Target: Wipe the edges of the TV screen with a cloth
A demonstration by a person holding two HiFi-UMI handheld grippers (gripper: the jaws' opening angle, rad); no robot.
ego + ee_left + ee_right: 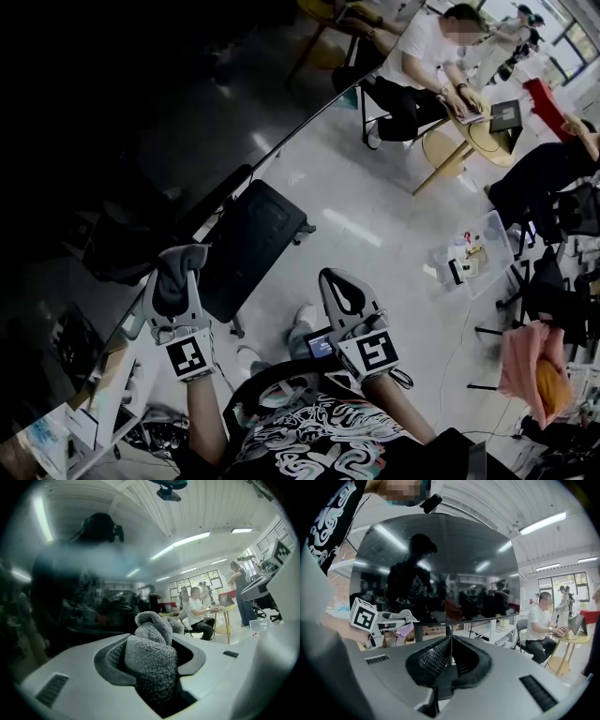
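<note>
The big dark TV screen (112,141) fills the upper left of the head view and shows reflections in the right gripper view (440,569). My left gripper (178,258) is shut on a grey fluffy cloth (174,281), which rests against the screen's lower edge. In the left gripper view the cloth (152,653) bulges up between the jaws of the left gripper (154,637). The right gripper view shows the cloth (396,617) at the screen's lower left edge. My right gripper (341,284) hangs shut and empty to the right, away from the screen, its jaws (451,641) closed together.
The TV's black stand base (253,239) sits on the floor between the grippers. A seated person (422,56) works at a round table (487,141). A clear plastic box (473,253) lies on the floor, and a pink cloth (525,361) hangs at the right.
</note>
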